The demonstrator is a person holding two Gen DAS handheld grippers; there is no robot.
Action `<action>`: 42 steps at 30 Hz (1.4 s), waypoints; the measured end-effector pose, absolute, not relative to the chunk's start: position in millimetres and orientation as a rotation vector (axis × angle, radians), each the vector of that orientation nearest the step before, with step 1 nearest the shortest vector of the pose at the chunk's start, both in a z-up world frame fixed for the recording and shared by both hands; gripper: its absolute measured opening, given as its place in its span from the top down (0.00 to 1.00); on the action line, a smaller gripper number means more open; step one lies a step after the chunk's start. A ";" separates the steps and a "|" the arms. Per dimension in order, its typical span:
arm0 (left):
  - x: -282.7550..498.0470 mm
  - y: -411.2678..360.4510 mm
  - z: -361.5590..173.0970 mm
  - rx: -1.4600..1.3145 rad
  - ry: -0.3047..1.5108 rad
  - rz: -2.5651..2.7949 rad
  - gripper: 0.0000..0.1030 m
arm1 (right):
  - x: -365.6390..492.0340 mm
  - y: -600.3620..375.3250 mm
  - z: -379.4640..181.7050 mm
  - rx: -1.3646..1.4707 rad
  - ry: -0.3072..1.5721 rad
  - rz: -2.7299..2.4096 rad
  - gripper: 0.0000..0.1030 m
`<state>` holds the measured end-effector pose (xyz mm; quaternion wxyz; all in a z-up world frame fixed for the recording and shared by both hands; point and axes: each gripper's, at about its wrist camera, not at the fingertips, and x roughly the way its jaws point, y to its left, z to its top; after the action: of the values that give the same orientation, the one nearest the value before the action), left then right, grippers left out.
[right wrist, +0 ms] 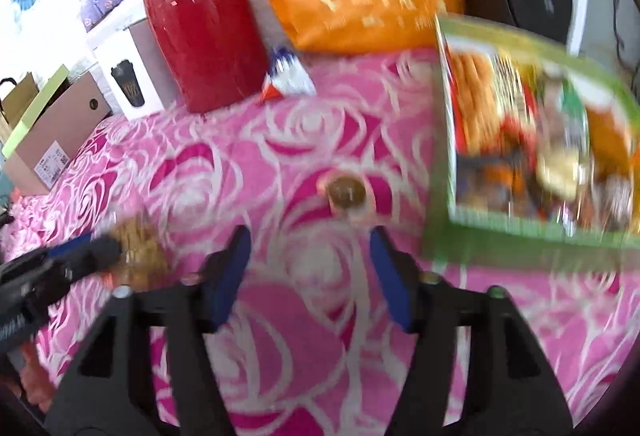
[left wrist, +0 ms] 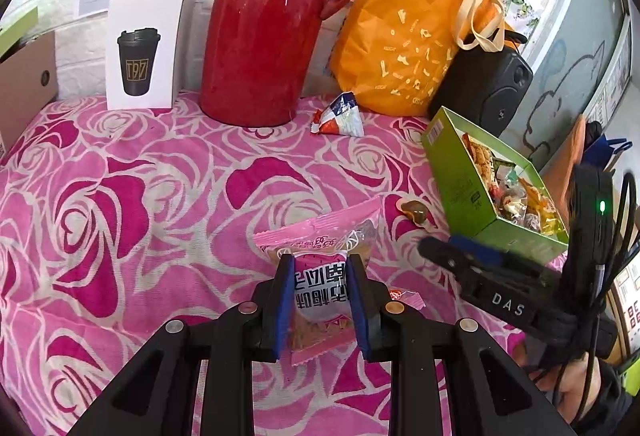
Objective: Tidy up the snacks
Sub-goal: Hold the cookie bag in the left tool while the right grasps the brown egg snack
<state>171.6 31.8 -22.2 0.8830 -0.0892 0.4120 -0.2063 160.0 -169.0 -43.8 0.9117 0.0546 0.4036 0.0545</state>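
My left gripper [left wrist: 320, 262] is shut on a pink snack packet [left wrist: 316, 236] and holds it just above the pink rose cloth [left wrist: 160, 176]. My right gripper [right wrist: 309, 236] is open with nothing between its fingers, low over the cloth. A small brown wrapped candy [right wrist: 346, 192] lies just ahead of its fingertips, and it shows beside the box in the left wrist view as well [left wrist: 414, 211]. To the right stands a green box [right wrist: 440, 196] filled with assorted wrapped snacks; the right wrist view is blurred. A blue, white and red triangular packet [left wrist: 340, 114] lies at the back.
Along the back stand a red thermos jug [left wrist: 272, 28], an orange bag [left wrist: 408, 20], a white box with a cup picture [left wrist: 142, 52] and a black speaker [left wrist: 488, 84]. A cardboard box [right wrist: 52, 132] sits at the left edge.
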 end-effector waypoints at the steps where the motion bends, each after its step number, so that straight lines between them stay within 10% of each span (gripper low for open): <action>1: 171.4 31.2 -22.0 -0.182 0.857 -0.428 0.75 | 165.5 -164.6 -42.6 0.085 0.826 0.103 0.38; 9: 172.3 29.8 -24.5 -0.162 0.863 -0.406 0.75 | 198.5 -139.3 -61.5 -0.137 0.847 -0.053 0.39; 12: 171.7 30.3 -24.7 -0.166 0.864 -0.405 0.75 | 201.8 -141.5 -73.8 -0.100 0.914 0.022 0.76; 20: 169.5 37.3 -24.9 -0.182 0.858 -0.383 0.74 | 177.8 -172.8 -61.1 0.172 0.892 0.324 0.76; 24: 168.9 38.5 -23.8 -0.178 0.861 -0.377 0.74 | 175.9 -176.4 -55.3 0.129 0.871 0.288 0.52; 30: 164.1 36.0 -20.9 -0.175 0.866 -0.388 0.67 | 182.7 -156.1 -61.3 0.074 0.920 0.324 0.52; 33: 159.9 34.6 -19.4 -0.158 0.862 -0.391 0.42 | 181.8 -152.3 -68.1 0.058 0.933 0.330 0.52; 42: 169.6 23.9 -26.7 -0.170 0.904 -0.373 0.41 | 181.8 -158.9 -69.7 0.079 0.943 0.338 0.72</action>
<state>169.6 23.9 -26.7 0.8793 -0.0817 0.4338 -0.1787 181.8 -158.9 -69.7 0.8764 0.0377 0.4520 0.1621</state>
